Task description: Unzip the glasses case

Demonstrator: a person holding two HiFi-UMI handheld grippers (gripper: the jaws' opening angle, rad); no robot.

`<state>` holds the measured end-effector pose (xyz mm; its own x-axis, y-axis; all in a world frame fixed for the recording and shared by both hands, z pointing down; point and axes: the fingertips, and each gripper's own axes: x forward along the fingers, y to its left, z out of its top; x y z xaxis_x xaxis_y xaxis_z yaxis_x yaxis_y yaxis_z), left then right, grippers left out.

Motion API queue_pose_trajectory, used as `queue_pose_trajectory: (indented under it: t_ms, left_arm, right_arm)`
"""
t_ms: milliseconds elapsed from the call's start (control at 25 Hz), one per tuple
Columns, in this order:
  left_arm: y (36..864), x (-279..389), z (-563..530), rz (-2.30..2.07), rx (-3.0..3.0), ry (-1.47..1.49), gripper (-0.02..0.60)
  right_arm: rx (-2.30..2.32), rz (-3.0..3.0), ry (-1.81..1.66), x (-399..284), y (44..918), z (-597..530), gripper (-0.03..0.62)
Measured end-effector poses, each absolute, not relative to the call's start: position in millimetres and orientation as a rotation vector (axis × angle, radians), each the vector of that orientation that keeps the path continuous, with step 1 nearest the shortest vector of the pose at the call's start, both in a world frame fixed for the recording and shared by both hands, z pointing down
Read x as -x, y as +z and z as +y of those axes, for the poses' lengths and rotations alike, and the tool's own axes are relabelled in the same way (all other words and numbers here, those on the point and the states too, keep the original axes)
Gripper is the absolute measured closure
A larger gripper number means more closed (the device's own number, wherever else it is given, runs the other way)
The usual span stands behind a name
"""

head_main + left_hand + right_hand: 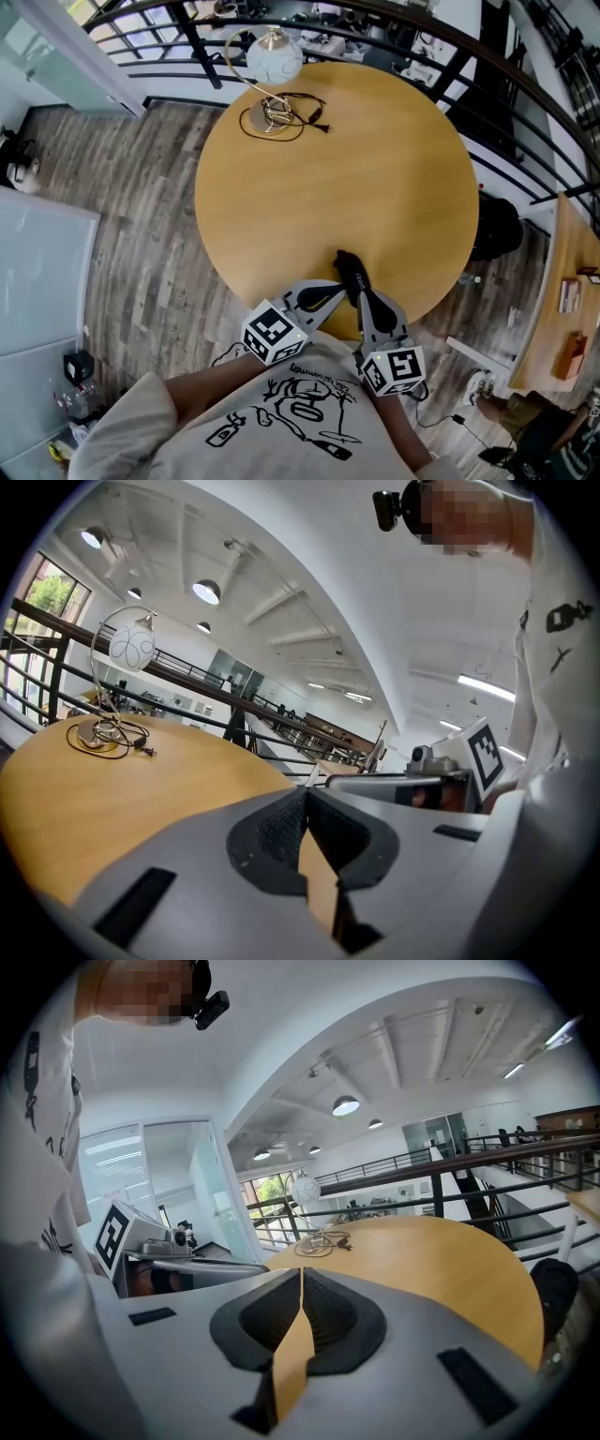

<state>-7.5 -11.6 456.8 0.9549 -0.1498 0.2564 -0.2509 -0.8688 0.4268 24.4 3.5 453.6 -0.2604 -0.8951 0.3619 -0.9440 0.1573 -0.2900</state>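
Note:
No glasses case shows in any view. Both grippers hover over the near edge of the round wooden table [375, 178], close to my body. My left gripper [339, 287] points right, its jaws closed together with nothing between them; in its own view the left gripper [307, 791] has its pads meeting at the tip. My right gripper [341, 257] points away from me, just past the left one's tip. In its own view the right gripper [301, 1272] has its jaws pressed together and holds nothing. Each gripper view shows the other gripper's marker cube [485, 752] [114, 1232] beside it.
A globe desk lamp [273, 56] with a coiled black cable [298, 114] stands at the table's far edge. A dark railing [450, 42] curves behind the table. A black seat [497, 230] sits at the table's right, and another wooden desk [562, 309] lies further right.

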Motion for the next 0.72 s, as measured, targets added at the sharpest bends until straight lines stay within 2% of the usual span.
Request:
queue_pose_trajectory:
  t_ms: [400, 720]
  left_arm:
    - [464, -13, 2, -0.312, -2.607, 0.344, 0.575]
    - [494, -37, 14, -0.294, -2.584, 0.465, 0.575]
  right_arm:
    - [-1.707, -2.322, 0.723, -39, 464, 19, 0.569]
    - [-1.454, -2.244, 0.698, -57, 508, 40, 0.568]
